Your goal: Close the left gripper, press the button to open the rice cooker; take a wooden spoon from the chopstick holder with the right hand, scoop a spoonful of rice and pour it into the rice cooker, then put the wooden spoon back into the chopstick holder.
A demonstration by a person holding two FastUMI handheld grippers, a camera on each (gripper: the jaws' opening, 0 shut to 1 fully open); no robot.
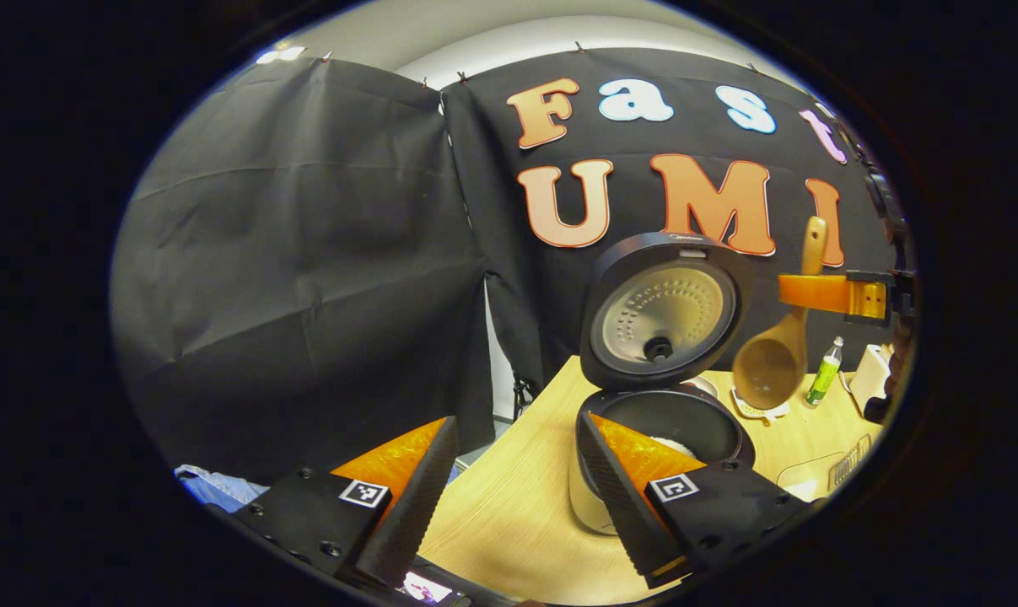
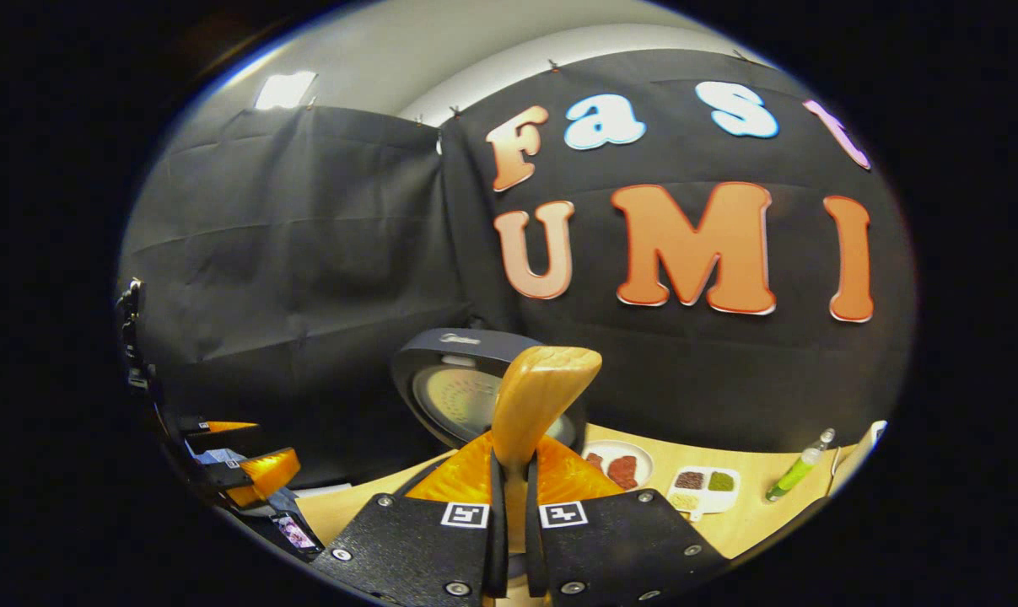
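Standing open on the bench point(image 1: 509, 514), the rice cooker point(image 1: 662, 396) has its lid raised. Left hand-held gripper point(image 1: 517, 489) hangs near it, fingers apart. Right hand-held gripper point(image 2: 509, 506) is clamped on the wooden spoon point(image 2: 535, 405), whose bowl hangs right of the cooker.

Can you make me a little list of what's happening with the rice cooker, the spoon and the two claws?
rice cooker: on the wooden table, lid up
inside the pot: some white rice shows
wooden spoon: held in the air to the right of the open lid, bowl hanging down
right claw: shut on the spoon's handle
left claw: open, holding nothing, in front of the cooker
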